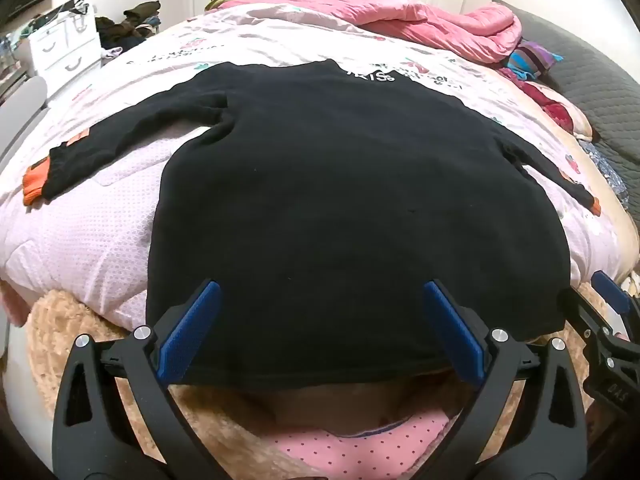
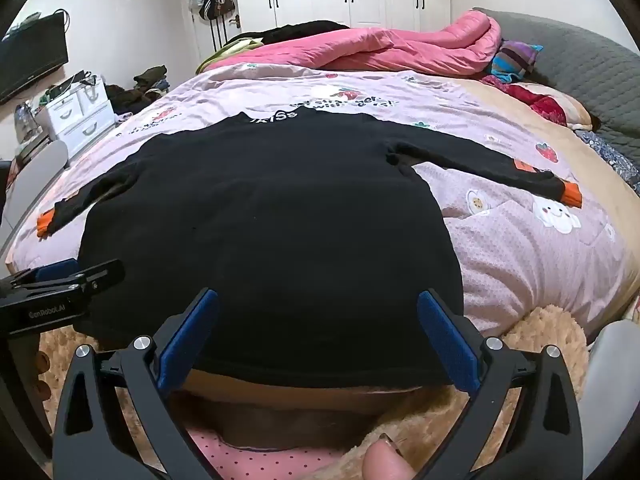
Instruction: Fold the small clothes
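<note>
A small black long-sleeved top [image 1: 340, 184] lies flat on the bed, sleeves spread out, with orange cuffs [image 1: 34, 184] and white lettering at the collar. It also shows in the right wrist view [image 2: 272, 216]. My left gripper [image 1: 320, 292] is open, its jaws wide apart over the top's near hem, left part. My right gripper [image 2: 318, 300] is open over the hem's right part. Neither holds cloth. The right gripper shows at the edge of the left wrist view [image 1: 612, 320], and the left gripper shows in the right wrist view [image 2: 60, 284].
The top rests on a pink printed quilt [image 2: 520, 240]. A rolled pink duvet [image 2: 392, 48] and pillows lie at the far end. A fuzzy tan blanket [image 2: 540, 340] hangs at the near edge. A white drawer unit [image 2: 76, 120] stands left of the bed.
</note>
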